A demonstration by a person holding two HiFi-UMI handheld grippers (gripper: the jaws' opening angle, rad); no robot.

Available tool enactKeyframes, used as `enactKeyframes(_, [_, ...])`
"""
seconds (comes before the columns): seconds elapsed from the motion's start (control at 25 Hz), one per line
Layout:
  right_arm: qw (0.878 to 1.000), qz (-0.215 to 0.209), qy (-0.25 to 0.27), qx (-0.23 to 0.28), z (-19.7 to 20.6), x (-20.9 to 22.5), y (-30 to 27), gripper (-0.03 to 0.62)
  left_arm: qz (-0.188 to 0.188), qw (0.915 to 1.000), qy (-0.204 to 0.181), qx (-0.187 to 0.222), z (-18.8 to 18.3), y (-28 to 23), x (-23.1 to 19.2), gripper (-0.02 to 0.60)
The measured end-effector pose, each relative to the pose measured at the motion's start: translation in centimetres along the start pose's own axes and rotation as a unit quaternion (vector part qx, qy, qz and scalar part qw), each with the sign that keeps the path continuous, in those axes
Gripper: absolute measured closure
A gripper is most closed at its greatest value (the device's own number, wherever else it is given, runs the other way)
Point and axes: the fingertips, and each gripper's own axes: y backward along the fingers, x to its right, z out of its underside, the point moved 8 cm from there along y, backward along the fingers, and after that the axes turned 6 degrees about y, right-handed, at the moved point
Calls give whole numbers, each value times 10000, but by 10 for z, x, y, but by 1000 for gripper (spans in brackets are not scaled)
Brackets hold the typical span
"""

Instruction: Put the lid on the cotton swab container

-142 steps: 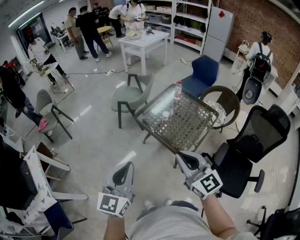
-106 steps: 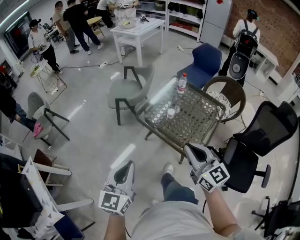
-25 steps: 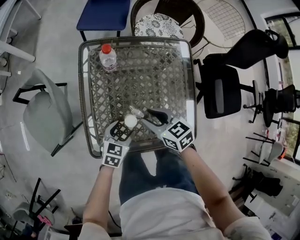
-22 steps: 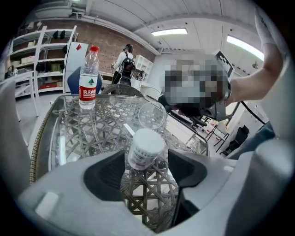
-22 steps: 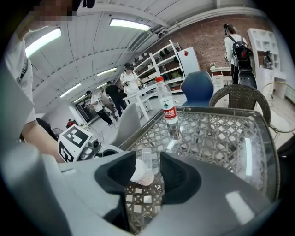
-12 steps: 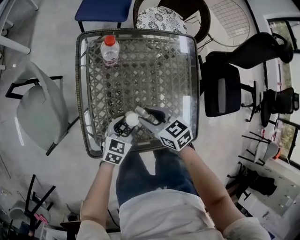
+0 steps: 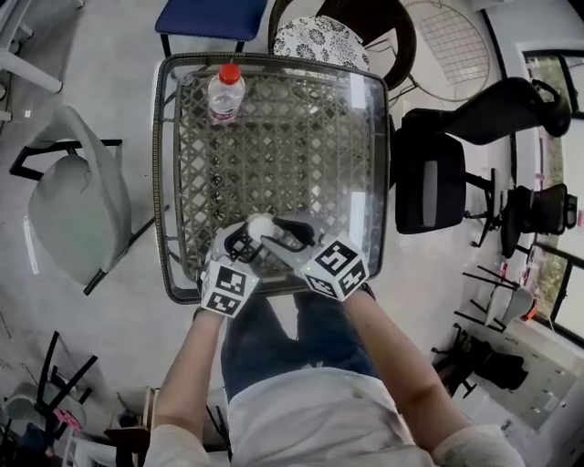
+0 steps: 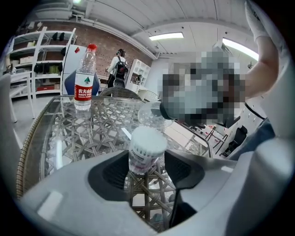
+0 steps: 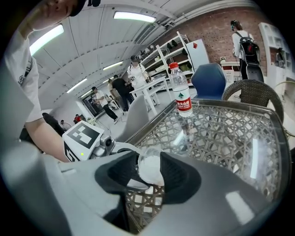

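The cotton swab container (image 8: 146, 146) is a small clear jar packed with white swabs, standing uncovered on the glass table near its front edge. My left gripper (image 8: 146, 162) is shut on it, a pad against each side. From the head view its white top (image 7: 260, 224) shows just beyond the left gripper (image 7: 245, 241). My right gripper (image 9: 150, 174) is shut on the clear lid (image 9: 150, 166). That lid (image 8: 150, 116) hangs just behind and slightly above the jar's top, apart from it. The right gripper (image 7: 285, 234) comes in from the right.
A water bottle (image 7: 224, 91) with a red cap stands at the table's far left corner. The table's rim (image 7: 162, 182) is wicker under glass. A grey chair (image 7: 64, 210), a blue chair (image 7: 205, 14), a cushioned wicker chair (image 7: 319, 41) and a black office chair (image 7: 433, 182) surround it.
I walked up to the table. Over the last second the left jaws have closed onto the jar, and the right gripper has brought the lid leftward, close to the jar's top.
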Motion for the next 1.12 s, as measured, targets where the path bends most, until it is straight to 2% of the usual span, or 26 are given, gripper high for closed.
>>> enactKeyframes(0.4, [9994, -249, 111, -189, 4, -13, -16, 439, -22, 10000, 59, 76, 2, 2, -1, 343])
enactKeyframes(0.56, [9993, -199, 120, -297, 6, -14, -23, 468, -46, 9999, 107, 86, 7, 3, -3, 359])
enactKeyframes(0.88, [9963, 218, 546, -629, 5, -15, -30, 545, -32, 9998, 184, 76, 14, 4, -7, 364])
enactKeyframes(1.0, [9904, 504, 979, -833, 3, -19, -33, 577, 20, 9998, 166, 106, 13, 4, -8, 365])
enactKeyframes(1.12, [9818, 768, 1362, -1075, 3, -24, -35, 583, 73, 9998, 133, 124, 12, 3, -9, 365])
